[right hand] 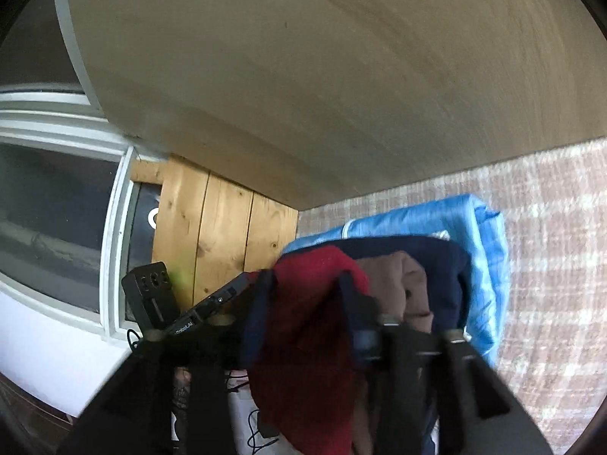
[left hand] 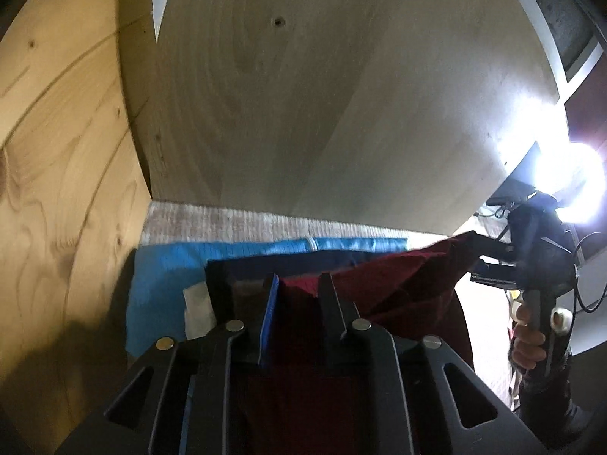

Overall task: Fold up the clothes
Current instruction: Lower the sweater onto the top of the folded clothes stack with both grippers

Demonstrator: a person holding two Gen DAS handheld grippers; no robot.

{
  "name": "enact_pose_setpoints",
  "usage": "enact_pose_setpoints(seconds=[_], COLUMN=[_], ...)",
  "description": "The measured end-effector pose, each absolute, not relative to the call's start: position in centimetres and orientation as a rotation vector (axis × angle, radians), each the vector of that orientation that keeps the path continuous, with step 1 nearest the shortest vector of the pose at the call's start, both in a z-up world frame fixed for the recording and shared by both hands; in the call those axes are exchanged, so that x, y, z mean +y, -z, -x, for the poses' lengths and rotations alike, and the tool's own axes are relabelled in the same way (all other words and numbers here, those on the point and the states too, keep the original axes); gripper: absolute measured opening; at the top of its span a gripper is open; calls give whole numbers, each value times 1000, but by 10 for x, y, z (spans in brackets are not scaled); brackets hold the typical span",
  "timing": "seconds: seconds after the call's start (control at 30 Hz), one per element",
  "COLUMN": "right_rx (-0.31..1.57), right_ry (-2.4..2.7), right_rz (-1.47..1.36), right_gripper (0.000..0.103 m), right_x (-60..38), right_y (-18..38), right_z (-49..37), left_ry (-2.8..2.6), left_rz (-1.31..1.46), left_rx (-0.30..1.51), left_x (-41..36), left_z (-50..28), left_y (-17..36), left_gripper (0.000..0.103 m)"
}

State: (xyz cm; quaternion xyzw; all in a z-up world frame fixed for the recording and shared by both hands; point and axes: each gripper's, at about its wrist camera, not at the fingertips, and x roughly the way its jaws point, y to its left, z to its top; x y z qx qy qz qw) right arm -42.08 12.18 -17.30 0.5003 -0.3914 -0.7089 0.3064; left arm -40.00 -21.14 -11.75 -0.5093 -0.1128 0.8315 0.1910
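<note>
Wooden panels stood behind; soft, limp red garment (left hand: pixel 398 280) was clamped at its edge by both the left gripper (left hand: pixel 297 288) and the right gripper (right hand: pixel 307 288)

Dark red garment (left hand: pixel 409 284) draped crumpled over navy garment (right hand: pixel 447 261), light blue garment (left hand: pixel 163 276) beneath

Ahead of you stands a large smooth pale-wood panel (left hand: pixel 322 94), its grain running in broad arcs, with a small dark hole (left hand: pixel 279 21) near the top. To your left a knotty yellow pine plank wall (left hand: pixel 57 170) meets it at a corner. Below them lies a woven beige-and-white checked cloth surface (right hand: pixel 550 246). In your right wrist view a white-framed window with dark glass (right hand: pixel 57 208) sits beside the planks. A glaring bright white lamp (left hand: pixel 569 178) burns at the right edge of your left wrist view.
</note>
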Motion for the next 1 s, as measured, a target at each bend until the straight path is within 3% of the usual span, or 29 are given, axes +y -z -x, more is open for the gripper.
enact_pose_setpoints(seconds=[0.17, 0.23, 0.3, 0.5, 0.7, 0.77, 0.9, 0.97, 1.0], right_rx=[-943, -768, -597, -166, -138, -222, -281, -342, -335], right_ry=[2006, 2096, 2143, 2083, 2208, 2207, 2252, 2241, 2231], right_rz=[-1204, -1142, -1111, -1110, -1238, -1288, -1278, -1235, -1233], right_gripper=[62, 60, 49, 43, 43, 43, 43, 44, 44], right_x=[144, 135, 117, 42, 33, 47, 73, 88, 90], right_y=[138, 117, 105, 105, 135, 147, 146, 138, 137], right_z=[414, 402, 390, 364, 419, 435, 436, 430, 428], left_ry=[-2419, -2442, -2454, -2294, -2403, -2424, -2436, -2413, -2401], left_rz=[1381, 1345, 1277, 1257, 1388, 1440, 1408, 1363, 1365], left_rx=[-320, -322, -327, -241, -219, -240, -251, -257, -254], left_x=[-228, -234, -237, -200, -209, -217, -229, -234, -237], left_z=[399, 390, 366, 341, 416, 436, 427, 412, 406], left_y=[96, 89, 82, 98, 130, 140, 134, 125, 124], left_gripper=[19, 19, 19, 19, 17, 17, 17, 24, 34])
